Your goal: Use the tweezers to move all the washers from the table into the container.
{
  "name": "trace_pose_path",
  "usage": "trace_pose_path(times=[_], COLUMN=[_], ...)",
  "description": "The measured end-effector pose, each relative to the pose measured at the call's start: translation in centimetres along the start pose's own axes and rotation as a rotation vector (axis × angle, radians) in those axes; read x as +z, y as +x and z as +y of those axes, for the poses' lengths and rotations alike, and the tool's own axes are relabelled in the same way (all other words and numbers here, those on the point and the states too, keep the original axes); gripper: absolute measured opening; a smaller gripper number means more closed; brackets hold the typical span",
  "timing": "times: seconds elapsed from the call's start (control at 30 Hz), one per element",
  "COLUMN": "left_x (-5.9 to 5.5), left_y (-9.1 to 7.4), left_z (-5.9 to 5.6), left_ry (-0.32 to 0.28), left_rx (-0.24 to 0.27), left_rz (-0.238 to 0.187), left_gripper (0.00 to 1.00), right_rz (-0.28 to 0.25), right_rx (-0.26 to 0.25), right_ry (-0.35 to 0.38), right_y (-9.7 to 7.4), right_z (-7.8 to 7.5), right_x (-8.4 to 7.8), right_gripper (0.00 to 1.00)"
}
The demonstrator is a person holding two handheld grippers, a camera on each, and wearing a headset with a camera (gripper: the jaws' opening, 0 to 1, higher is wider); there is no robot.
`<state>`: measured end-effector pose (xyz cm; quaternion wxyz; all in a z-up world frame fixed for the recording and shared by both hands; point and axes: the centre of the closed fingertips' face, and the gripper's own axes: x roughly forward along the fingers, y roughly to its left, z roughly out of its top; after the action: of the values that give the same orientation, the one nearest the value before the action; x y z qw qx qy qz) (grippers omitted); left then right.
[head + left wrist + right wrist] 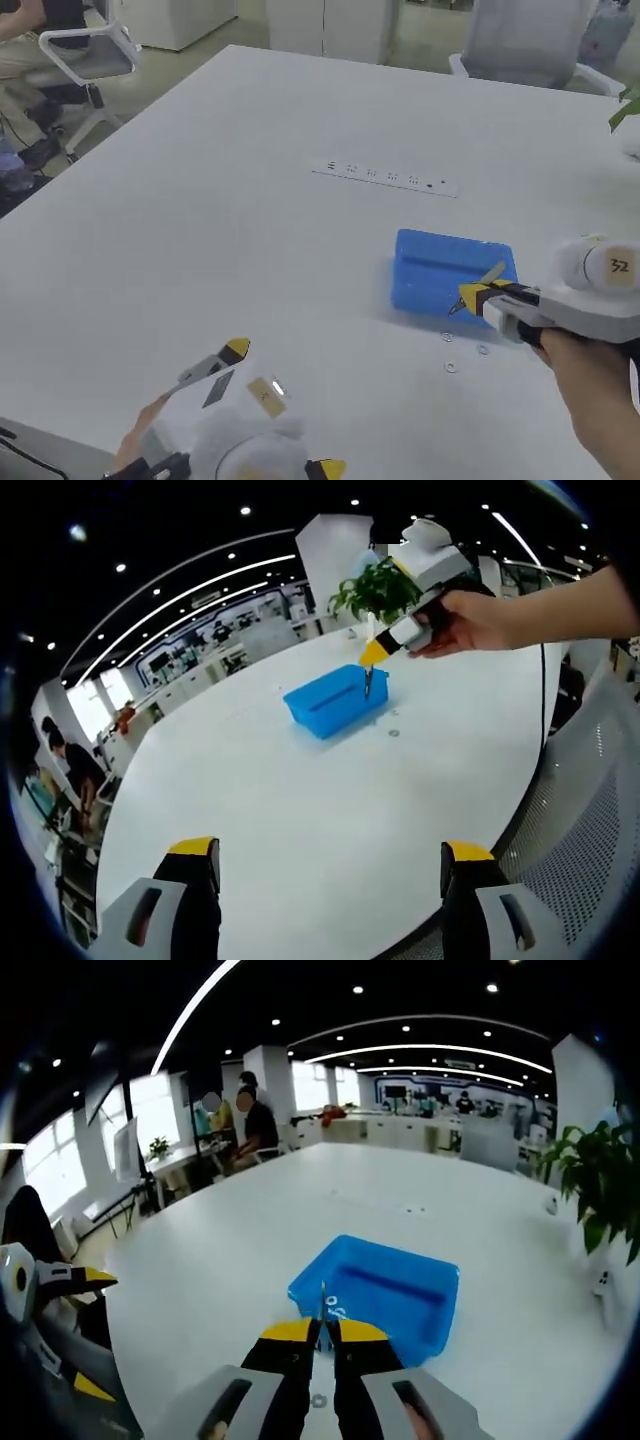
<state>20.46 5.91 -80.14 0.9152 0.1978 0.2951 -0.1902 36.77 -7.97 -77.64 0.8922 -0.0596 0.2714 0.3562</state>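
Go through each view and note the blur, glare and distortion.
Head view: even, soft light on the white table, the left gripper near the lens is blurred, the washers are faint specks. Left gripper view: fisheye bends the ceiling lights into arcs. Right gripper view: the same bending, the windows at left wash out, the tweezers look soft.

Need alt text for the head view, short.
A hand-held right gripper at the right clamps tweezers whose tips point down at the near edge of a blue container on a white table. Three washers lie on the table just in front of the container. The left gripper, jaws open, sits at the bottom left, holding nothing.
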Motion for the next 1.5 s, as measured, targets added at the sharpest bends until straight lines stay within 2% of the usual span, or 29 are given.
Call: trace_pose_path(times=[0.13, 0.23, 0.47, 0.87, 1.03, 1.2, 1.33, 1.5], left_x=[0.2, 0.2, 0.3, 0.3, 0.2, 0.2, 0.2, 0.1], left_y=[0.0, 0.0, -0.1, 0.0, -0.1, 0.0, 0.0, 0.0], left_z=[-0.1, -0.2, -0.3, -0.4, -0.4, -0.4, -0.4, -0.5], left_ry=[0.002, 0.011, 0.013, 0.018, 0.014, 0.019, 0.02, 0.027], left_rx=[-0.003, -0.007, -0.007, -0.013, -0.012, -0.013, -0.014, -0.014], left_rz=[-0.012, -0.01, -0.016, -0.016, -0.014, -0.011, -0.01, -0.008], left_gripper=[0.94, 0.94, 0.93, 0.94, 0.93, 0.93, 0.93, 0.93], right_rz=[0.023, 0.02, 0.039, 0.084, 0.097, 0.089, 0.084, 0.086], right_rx=[-0.006, -0.004, -0.024, -0.031, -0.032, -0.029, -0.029, -0.03], right_ry=[0.009, 0.065, 0.09, 0.101, 0.099, 0.111, 0.079, 0.067], right_y=[-0.3, -0.6, -0.4, 0.2, 0.2, 0.1, 0.1, 0.3], right_z=[0.0, -0.2, -0.8, -0.5, -0.5, -0.4, 0.2, 0.0], right_x=[-1.4, -2.1, -3.3, -5.3, -5.7, -5.5, -5.6, -5.6], right_gripper=[0.03, 0.03, 0.03, 0.03, 0.03, 0.03, 0.03, 0.03])
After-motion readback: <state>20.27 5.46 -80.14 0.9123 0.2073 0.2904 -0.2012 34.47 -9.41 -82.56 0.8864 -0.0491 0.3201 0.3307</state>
